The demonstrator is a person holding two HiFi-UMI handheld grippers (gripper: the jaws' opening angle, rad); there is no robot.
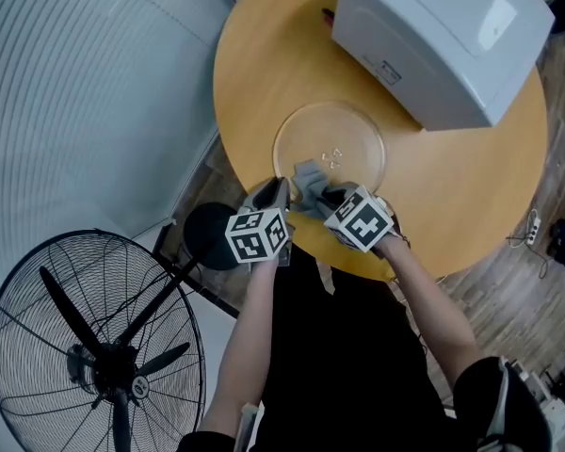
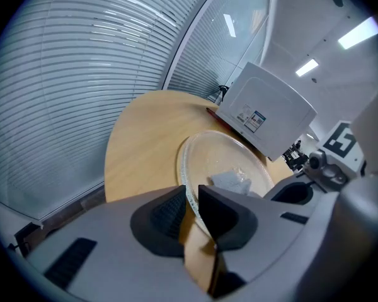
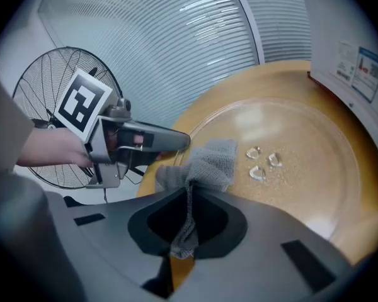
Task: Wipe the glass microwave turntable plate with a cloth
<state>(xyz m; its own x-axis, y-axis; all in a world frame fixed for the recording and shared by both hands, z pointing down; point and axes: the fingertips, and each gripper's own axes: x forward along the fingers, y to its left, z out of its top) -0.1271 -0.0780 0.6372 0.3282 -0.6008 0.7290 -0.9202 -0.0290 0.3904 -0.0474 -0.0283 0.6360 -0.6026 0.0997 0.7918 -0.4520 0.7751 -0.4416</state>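
Note:
The clear glass turntable plate point(image 1: 331, 137) lies flat on the round wooden table point(image 1: 264, 64), in front of the microwave. At the plate's near rim point(image 2: 188, 187), my left gripper point(image 1: 269, 194) is shut on the edge, which runs between the two dark pads point(image 2: 160, 212). My right gripper point(image 1: 326, 199) is shut on a grey knitted cloth point(image 3: 205, 163). The cloth bunches out of the jaws and rests on the plate's near part point(image 1: 308, 177), close to the left gripper point(image 3: 142, 141). Three small glass nubs point(image 3: 263, 163) sit at the plate's middle.
A white microwave point(image 1: 443, 36) stands at the table's far right, right behind the plate. A black floor fan point(image 1: 94, 347) stands low at the left, off the table. Window blinds point(image 2: 82, 74) run along the left. A power strip point(image 1: 533, 226) lies on the wooden floor.

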